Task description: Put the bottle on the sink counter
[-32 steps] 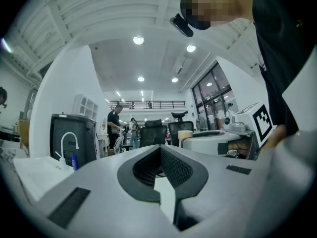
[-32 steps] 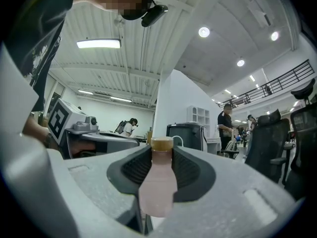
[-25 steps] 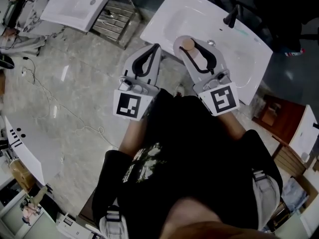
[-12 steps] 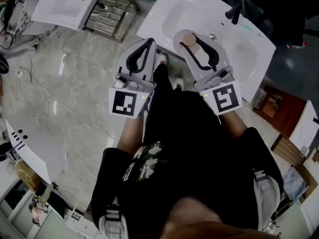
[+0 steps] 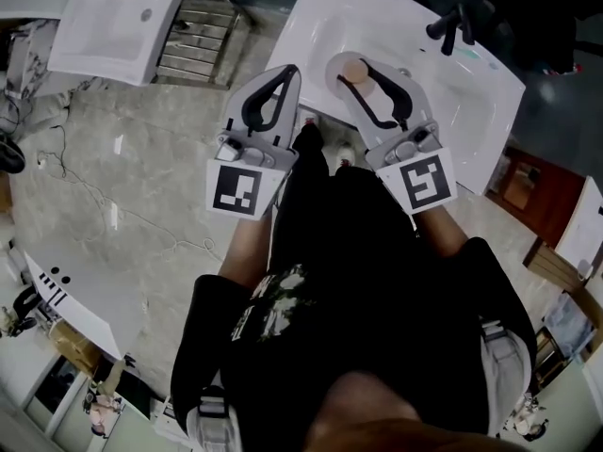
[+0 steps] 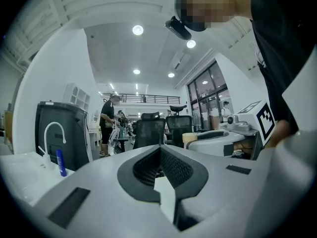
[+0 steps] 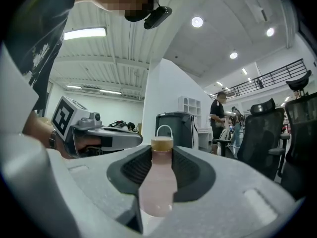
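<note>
**Left gripper**: the jaws are closed together at the tips with nothing between them (only an empty loop shows behind the meeting pads). The near corner of the white sink lies just beside the tips.

**Right gripper**: the jaws are clamped on the bottle. It is pale pink, and its tan cap shows at the jaw tips.

**Sink:** a white basin and tabletop, ahead of and below the right jaws. The bottle is held over it, and whether they touch cannot be told.

**Black faucet**: beyond the right jaws, off to their right.
</note>
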The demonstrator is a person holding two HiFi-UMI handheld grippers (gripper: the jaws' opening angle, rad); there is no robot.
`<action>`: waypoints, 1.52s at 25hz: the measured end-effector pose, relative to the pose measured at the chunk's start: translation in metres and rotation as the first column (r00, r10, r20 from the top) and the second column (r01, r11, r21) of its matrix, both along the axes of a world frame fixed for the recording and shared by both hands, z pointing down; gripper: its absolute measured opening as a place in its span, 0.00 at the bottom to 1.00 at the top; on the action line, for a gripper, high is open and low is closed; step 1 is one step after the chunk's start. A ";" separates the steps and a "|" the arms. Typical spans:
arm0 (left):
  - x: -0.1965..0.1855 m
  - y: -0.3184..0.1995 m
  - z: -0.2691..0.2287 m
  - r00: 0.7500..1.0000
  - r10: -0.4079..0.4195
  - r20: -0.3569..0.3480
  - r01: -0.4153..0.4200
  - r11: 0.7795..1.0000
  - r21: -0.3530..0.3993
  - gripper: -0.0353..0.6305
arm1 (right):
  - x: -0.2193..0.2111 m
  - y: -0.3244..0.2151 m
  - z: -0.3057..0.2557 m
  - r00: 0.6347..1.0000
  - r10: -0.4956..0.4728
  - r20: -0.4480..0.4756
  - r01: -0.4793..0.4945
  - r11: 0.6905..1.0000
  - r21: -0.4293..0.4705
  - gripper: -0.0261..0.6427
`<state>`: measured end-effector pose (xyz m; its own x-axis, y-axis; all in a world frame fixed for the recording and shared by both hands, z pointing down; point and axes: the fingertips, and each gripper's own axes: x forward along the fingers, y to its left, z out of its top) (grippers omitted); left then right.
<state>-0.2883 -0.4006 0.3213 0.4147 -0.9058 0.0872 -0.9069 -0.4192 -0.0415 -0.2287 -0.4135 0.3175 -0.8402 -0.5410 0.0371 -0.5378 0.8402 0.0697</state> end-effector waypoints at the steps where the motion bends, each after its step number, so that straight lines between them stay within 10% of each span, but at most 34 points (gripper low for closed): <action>1: -0.006 -0.009 0.000 1.000 0.007 -0.003 -0.007 1.000 -0.007 0.07 | -0.007 -0.009 0.000 1.000 0.005 -0.002 -0.005 1.000 -0.006 0.22; 12: -0.021 -0.112 0.019 0.990 0.136 -0.033 -0.138 0.989 -0.056 0.07 | -0.031 -0.096 0.012 0.996 0.089 -0.029 -0.091 0.994 -0.058 0.22; 27: -0.003 -0.208 0.072 0.918 0.393 -0.054 -0.396 0.912 -0.108 0.07 | -0.018 -0.180 0.059 0.940 0.314 -0.133 -0.327 0.940 -0.093 0.22; 38: 0.019 -0.254 0.110 0.918 0.392 -0.057 -0.396 0.910 -0.121 0.07 | 0.008 -0.230 0.097 0.915 0.376 -0.148 -0.393 0.912 -0.113 0.22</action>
<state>-0.2690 -0.6543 0.4316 0.7401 -0.6500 0.1725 -0.6667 -0.7427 0.0619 -0.2203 -0.6440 0.4149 -0.5523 -0.8037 0.2216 -0.8161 0.5755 0.0531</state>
